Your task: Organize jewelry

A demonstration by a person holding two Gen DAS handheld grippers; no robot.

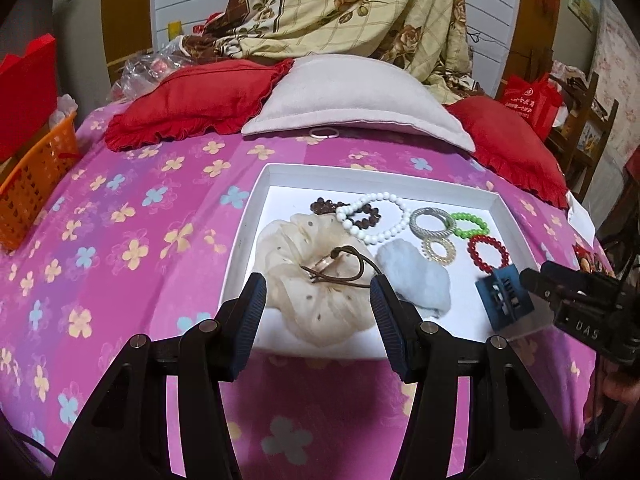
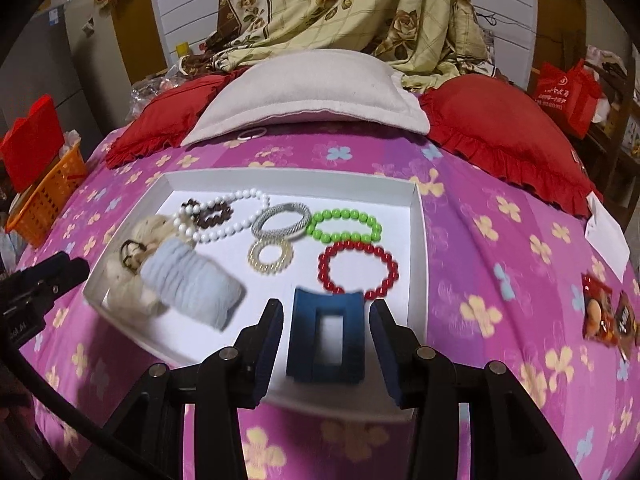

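Note:
A white tray (image 1: 276, 172) lies on the pink flowered bedspread and holds jewelry: a cream scrunchie (image 1: 316, 280) with a brown cord ring pendant (image 1: 324, 266) on it, a white bead bracelet (image 1: 376, 216), a green bead bracelet (image 2: 344, 226), a red bead bracelet (image 2: 358, 268), a silver bangle (image 2: 282, 222), a pale blue scrunchie (image 2: 192, 284) and a blue hair claw (image 2: 326, 340). My left gripper (image 1: 318, 304) is open just in front of the cream scrunchie. My right gripper (image 2: 326, 340) is open, its fingers either side of the blue claw without touching it.
Red pillows (image 1: 192, 100) and a pale pillow (image 1: 344, 96) lie behind the tray, with a pink ring (image 1: 324, 133) at the pillow's edge. An orange basket (image 1: 36, 176) stands at the left. Snack packets (image 2: 604, 312) lie at the right.

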